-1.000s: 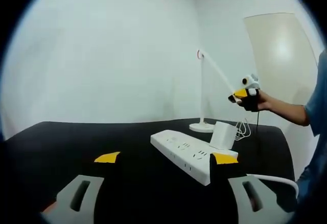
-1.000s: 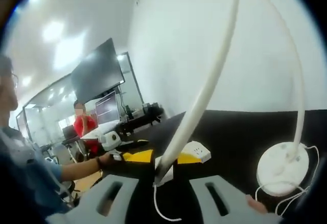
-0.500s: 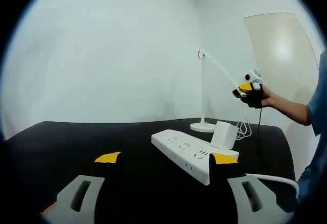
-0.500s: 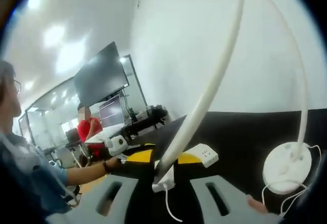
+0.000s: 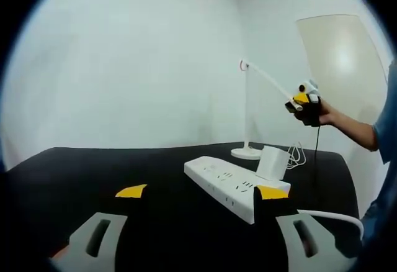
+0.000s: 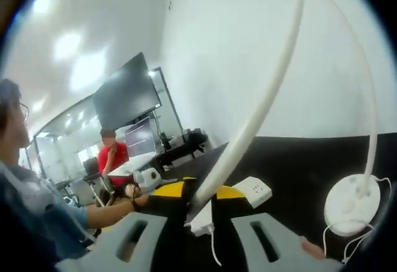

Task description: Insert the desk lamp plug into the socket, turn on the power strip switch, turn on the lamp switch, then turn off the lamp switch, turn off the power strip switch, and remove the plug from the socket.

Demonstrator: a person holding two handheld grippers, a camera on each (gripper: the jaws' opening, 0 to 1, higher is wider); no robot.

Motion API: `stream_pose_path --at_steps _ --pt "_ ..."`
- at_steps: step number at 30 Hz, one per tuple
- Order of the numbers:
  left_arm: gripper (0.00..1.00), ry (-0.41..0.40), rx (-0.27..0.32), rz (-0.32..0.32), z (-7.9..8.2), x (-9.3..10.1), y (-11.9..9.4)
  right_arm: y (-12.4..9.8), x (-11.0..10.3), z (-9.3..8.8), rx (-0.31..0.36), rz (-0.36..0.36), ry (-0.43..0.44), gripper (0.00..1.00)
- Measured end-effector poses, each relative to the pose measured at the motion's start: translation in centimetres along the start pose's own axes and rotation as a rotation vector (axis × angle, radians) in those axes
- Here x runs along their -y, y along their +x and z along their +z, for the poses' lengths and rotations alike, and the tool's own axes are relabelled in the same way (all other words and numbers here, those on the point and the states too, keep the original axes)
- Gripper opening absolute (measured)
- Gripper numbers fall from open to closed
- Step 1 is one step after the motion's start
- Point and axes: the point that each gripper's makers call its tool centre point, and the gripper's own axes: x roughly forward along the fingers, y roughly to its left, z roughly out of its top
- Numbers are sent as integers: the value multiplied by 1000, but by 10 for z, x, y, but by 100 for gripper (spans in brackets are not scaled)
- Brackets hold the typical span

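My right gripper (image 6: 200, 192) pinches the white desk lamp (image 6: 260, 107) head (slim, curved). My left gripper (image 5: 201, 192) stands open before the power strip (image 5: 234, 185).

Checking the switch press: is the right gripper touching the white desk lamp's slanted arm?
Touching, seemingly: in the right gripper view, the right gripper has its yellow tips on the lamp arm.

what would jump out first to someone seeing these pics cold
The white power strip stands out on the black table, with a white adapter plugged in at its far end. Behind it rises the white desk lamp, and the right gripper sits up at the tip of the lamp's slanted head.
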Motion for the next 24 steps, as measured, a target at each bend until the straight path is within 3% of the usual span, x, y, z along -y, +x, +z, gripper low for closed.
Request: stream_pose_path --at_steps 9,11,12,15,16,21,24 --pt "64 0 -4 1 -1 5 -1 0 -8 7 5 21 3 18" --pt "64 -2 -2 1 0 -15 0 -1 -10 8 8 25 6 18" --pt "64 -66 -74 47 -15 -21 -8 -1 -11 8 9 28 8 18" --pt "64 -57 -69 41 -14 -7 -6 0 -14 10 13 34 15 18" --pt "64 -17 -1 24 -1 -11 1 0 -15 10 15 37 16 18" --pt "64 -44 -15 27 -4 -39 1 -1 -18 15 19 49 20 18" --pt "64 -16 -11 29 -3 -50 2 -1 -21 18 20 56 20 18"
